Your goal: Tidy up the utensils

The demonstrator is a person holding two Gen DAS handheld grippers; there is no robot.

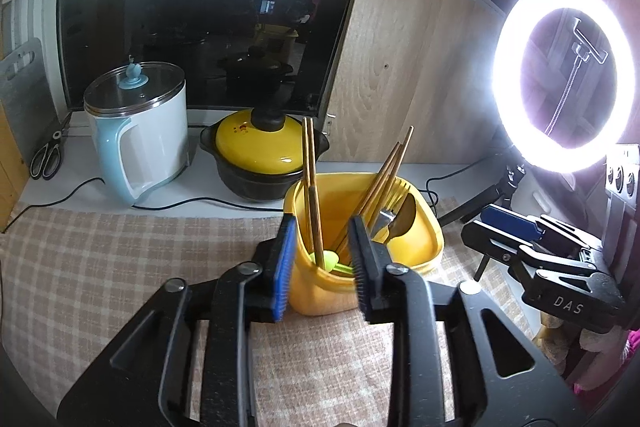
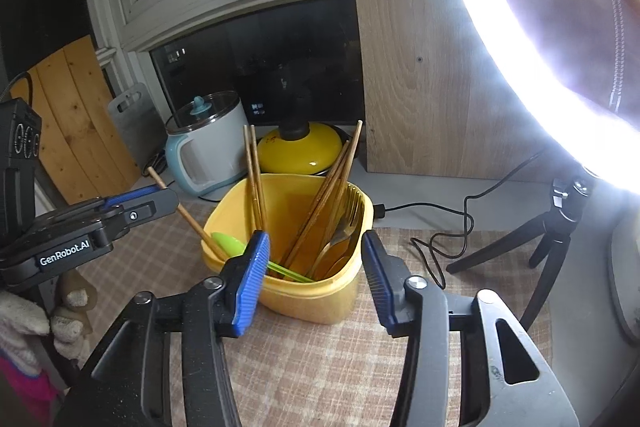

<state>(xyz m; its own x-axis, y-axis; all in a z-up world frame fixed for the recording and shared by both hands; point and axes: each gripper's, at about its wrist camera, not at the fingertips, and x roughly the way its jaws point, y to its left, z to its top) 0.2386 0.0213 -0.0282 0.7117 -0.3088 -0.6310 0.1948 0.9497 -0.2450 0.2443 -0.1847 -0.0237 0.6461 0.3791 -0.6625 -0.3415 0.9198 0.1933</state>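
A yellow utensil holder stands on the checked cloth, just past both grippers. Inside it are several wooden chopsticks, gold forks, a spoon and a green plastic spoon. My left gripper is open over the holder's near left rim. A pair of chopsticks rises between its jaws and the pads do not press on them. My right gripper is open in front of the holder, with nothing between its pads.
Behind the holder stand a white-and-blue electric kettle and a dark pot with a yellow lid. Scissors lie at the far left. A bright ring light on a tripod stands right, its cable across the cloth.
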